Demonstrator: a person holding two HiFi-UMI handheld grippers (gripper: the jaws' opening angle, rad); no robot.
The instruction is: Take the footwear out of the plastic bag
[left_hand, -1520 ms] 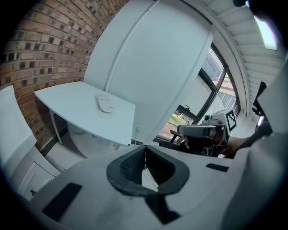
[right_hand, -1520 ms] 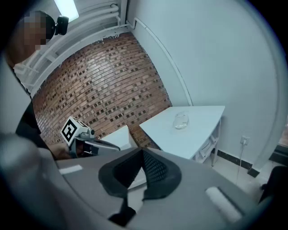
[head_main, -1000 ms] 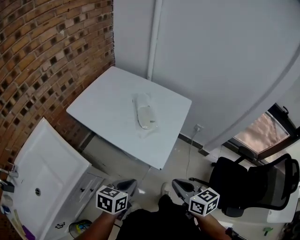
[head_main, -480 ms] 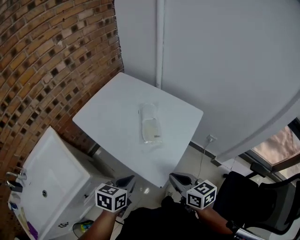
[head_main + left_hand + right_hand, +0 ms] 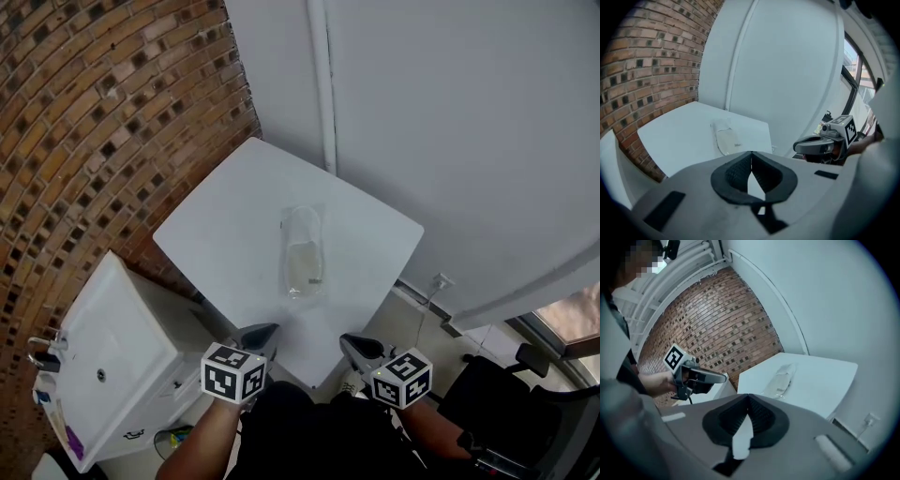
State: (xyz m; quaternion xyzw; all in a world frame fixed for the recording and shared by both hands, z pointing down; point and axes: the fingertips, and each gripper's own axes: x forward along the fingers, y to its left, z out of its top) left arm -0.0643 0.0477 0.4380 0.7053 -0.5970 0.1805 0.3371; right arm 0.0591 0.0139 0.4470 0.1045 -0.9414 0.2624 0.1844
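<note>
A clear plastic bag [image 5: 304, 253] with a pale shoe inside lies in the middle of the white table [image 5: 225, 234]. It shows too in the left gripper view as the bag [image 5: 725, 137] and in the right gripper view as the bag [image 5: 783, 377]. My left gripper [image 5: 265, 331] is shut and empty, held just short of the table's near edge. My right gripper [image 5: 349, 341] is shut and empty too, a little to the right at the same edge. Both are well apart from the bag.
A brick wall [image 5: 103, 122] runs along the left and a white wall [image 5: 450, 131] stands behind the table. A white sink cabinet [image 5: 103, 356] sits at the lower left. A dark chair [image 5: 525, 412] is at the lower right, and a wall socket [image 5: 439, 281] with a cord lies beyond the table.
The view has moved forward: the table and bag now lie closer beneath me, and both grippers have come up to the table's near edge. Both stay shut.
</note>
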